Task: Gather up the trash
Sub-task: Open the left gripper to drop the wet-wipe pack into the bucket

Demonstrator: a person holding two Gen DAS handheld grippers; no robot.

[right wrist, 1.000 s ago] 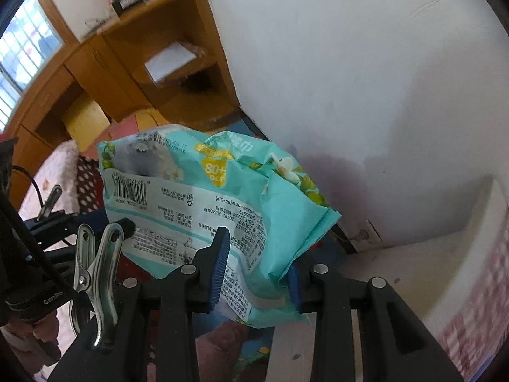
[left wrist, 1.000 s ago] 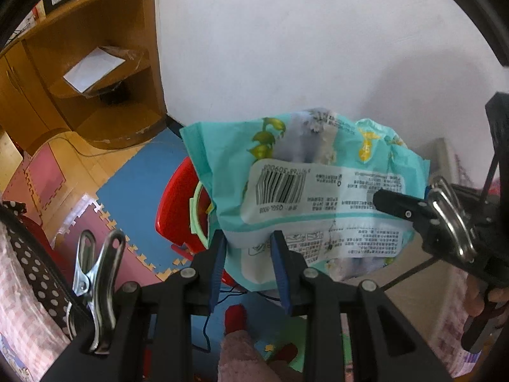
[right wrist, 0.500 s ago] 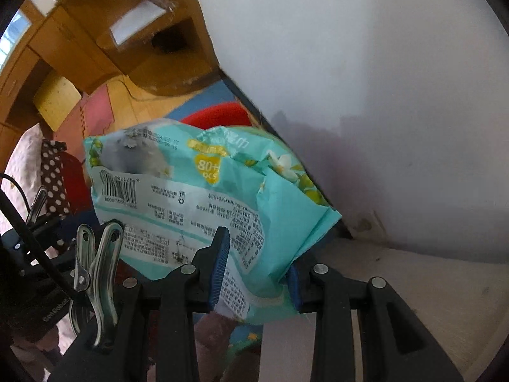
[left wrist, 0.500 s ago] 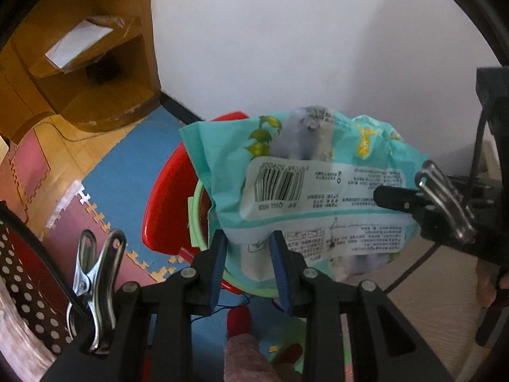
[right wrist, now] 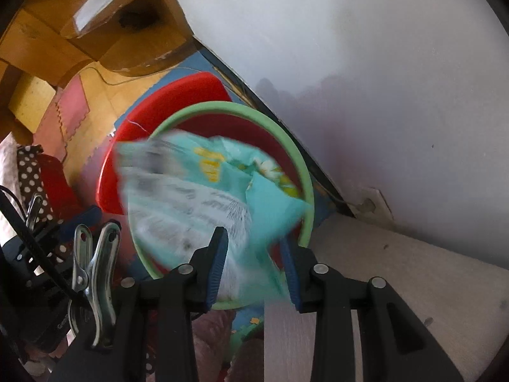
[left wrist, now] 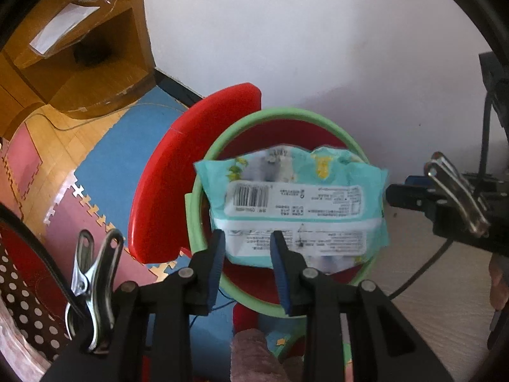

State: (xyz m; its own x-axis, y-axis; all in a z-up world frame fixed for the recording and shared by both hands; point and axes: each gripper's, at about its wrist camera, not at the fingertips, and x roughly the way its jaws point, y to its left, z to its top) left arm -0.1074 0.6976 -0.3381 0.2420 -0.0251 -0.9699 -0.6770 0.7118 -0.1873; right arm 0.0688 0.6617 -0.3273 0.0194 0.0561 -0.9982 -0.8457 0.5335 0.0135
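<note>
The teal wipes packet [left wrist: 296, 203] hangs at frame centre, directly above the open red bin with a green rim [left wrist: 203, 172]. The left gripper [left wrist: 248, 254] pinches the packet's lower edge between its blue pads. The right gripper [right wrist: 254, 264] pinches the packet's other end; there the packet is blurred. The red lid [left wrist: 178, 172] stands open at left of centre.

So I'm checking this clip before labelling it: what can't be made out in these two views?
- Bin contents: both views, the wet-wipe pack covers the opening.
- Pack print: right wrist view, motion blur.
- Right gripper grip: blur hides whether the fingers pinch.
- Pack's lower edge: left wrist view, behind the left gripper.
- Bin base: cut off behind the grippers.
</note>
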